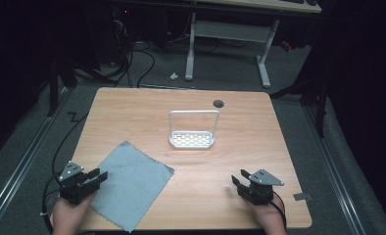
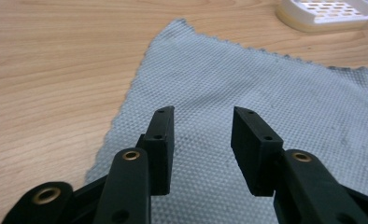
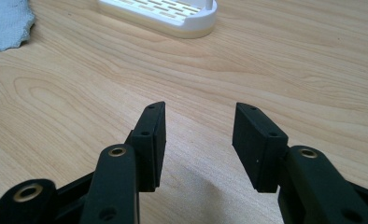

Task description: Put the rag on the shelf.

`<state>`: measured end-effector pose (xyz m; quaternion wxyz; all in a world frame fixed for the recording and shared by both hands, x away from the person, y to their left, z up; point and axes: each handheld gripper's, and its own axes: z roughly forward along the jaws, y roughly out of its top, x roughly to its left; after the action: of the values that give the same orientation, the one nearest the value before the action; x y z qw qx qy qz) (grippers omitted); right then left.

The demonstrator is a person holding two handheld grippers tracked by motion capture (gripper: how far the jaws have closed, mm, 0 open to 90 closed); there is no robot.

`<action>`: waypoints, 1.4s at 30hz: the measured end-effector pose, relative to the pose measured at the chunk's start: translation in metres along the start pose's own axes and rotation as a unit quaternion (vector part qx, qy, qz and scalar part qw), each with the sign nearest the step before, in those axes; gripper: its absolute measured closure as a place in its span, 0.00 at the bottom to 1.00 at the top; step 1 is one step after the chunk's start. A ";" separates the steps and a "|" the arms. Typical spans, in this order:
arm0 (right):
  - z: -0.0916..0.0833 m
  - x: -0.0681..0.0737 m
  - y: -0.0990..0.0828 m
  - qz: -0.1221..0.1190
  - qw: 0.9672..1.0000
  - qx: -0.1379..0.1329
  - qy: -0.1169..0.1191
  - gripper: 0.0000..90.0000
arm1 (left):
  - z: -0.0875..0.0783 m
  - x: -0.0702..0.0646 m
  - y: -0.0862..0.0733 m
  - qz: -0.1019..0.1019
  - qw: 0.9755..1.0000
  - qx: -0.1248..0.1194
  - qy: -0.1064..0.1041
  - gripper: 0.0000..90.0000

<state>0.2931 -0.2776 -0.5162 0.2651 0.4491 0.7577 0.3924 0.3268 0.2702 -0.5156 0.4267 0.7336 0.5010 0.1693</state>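
My left gripper hangs over the near-left corner of the cloth, a grey square of dimpled weave with pinked edges; its jaws are parted, empty. Mid-table, on pale wood grain, I see a white slotted tray with a hoop handle. My right gripper gapes over bare wood.

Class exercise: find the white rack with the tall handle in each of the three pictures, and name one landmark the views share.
High view: white rack at the table's centre.
Left gripper view: its base at top right.
Right gripper view: its base at top, left of centre.
Shared landmark: grey cloth.
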 end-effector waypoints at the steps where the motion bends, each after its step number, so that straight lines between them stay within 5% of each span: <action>1: 0.000 0.000 0.000 0.001 1.000 0.000 0.000 0.61 | 0.001 -0.002 0.000 0.005 1.000 0.000 -0.001 0.66; 12: 0.000 -0.003 0.000 0.011 1.000 -0.002 0.010 0.61 | 0.003 -0.016 0.000 0.042 0.999 -0.001 -0.017 0.63; 16: 0.001 -0.002 0.000 0.011 1.000 -0.001 0.012 0.61 | 0.006 -0.024 0.000 0.073 0.997 0.024 -0.022 0.87; 18: 0.001 -0.002 0.000 0.010 1.000 -0.003 0.013 0.60 | 0.010 -0.030 0.000 0.091 0.995 0.044 -0.023 0.99; 26: 0.001 -0.003 0.001 0.010 1.000 -0.005 0.017 0.60 | 0.022 -0.046 -0.005 0.129 0.986 0.097 -0.026 1.00; 35: 0.001 -0.002 0.001 0.009 1.000 -0.004 0.017 0.61 | 0.029 -0.068 -0.005 0.141 0.984 0.102 -0.050 1.00; 42: 0.003 0.000 0.000 0.008 1.000 0.001 0.021 0.62 | 0.043 -0.115 -0.004 0.165 0.975 0.113 -0.095 1.00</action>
<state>0.2956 -0.2763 -0.5175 0.2455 0.4472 0.7599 0.4028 0.3026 0.1500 -0.5228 0.3530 0.8623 0.3464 0.1087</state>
